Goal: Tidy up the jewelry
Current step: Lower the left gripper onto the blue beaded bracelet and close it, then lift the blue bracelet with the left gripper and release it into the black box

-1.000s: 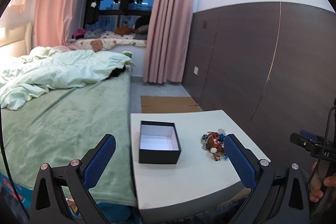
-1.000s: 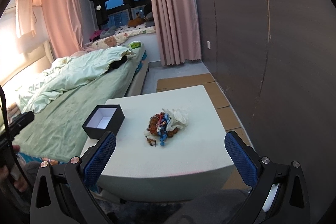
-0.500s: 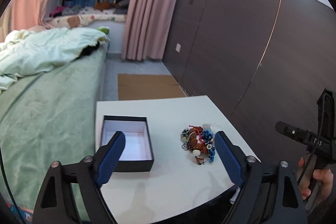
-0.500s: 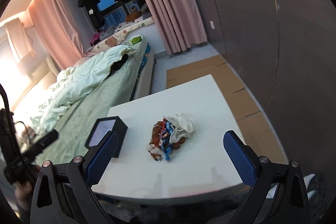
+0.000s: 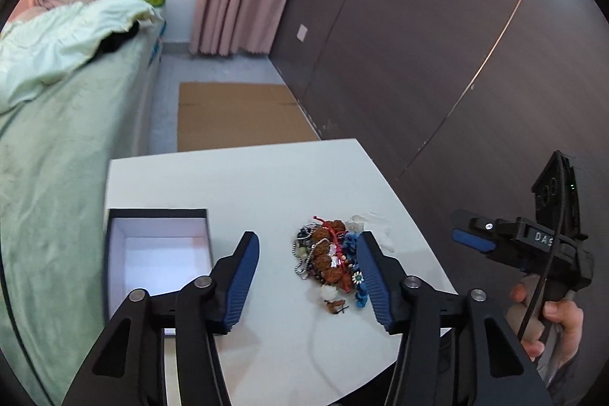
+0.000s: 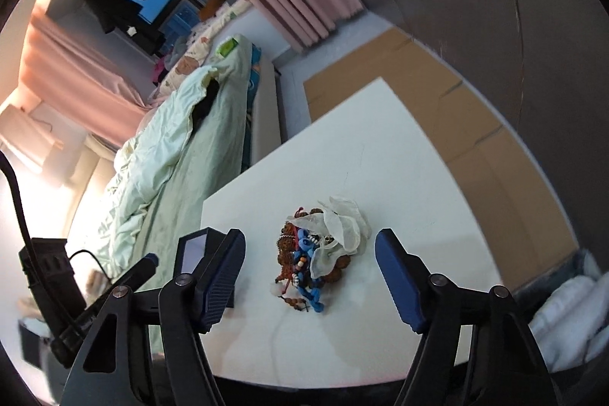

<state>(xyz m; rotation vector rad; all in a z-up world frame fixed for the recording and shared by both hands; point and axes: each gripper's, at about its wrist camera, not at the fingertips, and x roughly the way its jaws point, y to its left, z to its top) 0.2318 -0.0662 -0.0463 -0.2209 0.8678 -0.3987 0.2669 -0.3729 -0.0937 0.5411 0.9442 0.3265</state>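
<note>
A: Starting wide: white table [image 5: 243,177], standing right beside the bed [image 5: 57,158], brown cardboard [image 5: 236,117] on the floor past the far edge.

B: Then the black box [image 5: 158,253] with its pale lining, lid off, apparently empty, on the table's bed-side half. Well placed to receive things.

A: Next down, the jewelry pile [image 6: 310,253]: brown beads, blue cord, a chain, all tangled together, near the middle of the table, apart from the box. Thin white plastic wrap [image 6: 342,223] draped over the far side.

B: And the tools?

A: Left gripper [image 5: 308,276] spread wide, holding nothing, hovering above the table between box and pile. Right gripper [image 6: 308,276] likewise spread and empty, pile framed between its blue pads [image 6: 399,284].

B: So, probably the approach to a first pick. Best to aim for one piece at the pile's edge, not the centre.

A: Agreed. Loose end of the blue cord [image 6: 312,299] at the near edge looks easiest. Worth closing low and lifting slowly, since tangled strands likely drag neighbours along.

B: Also worth avoiding the wrap; likely too slippery to grip cleanly.
</note>
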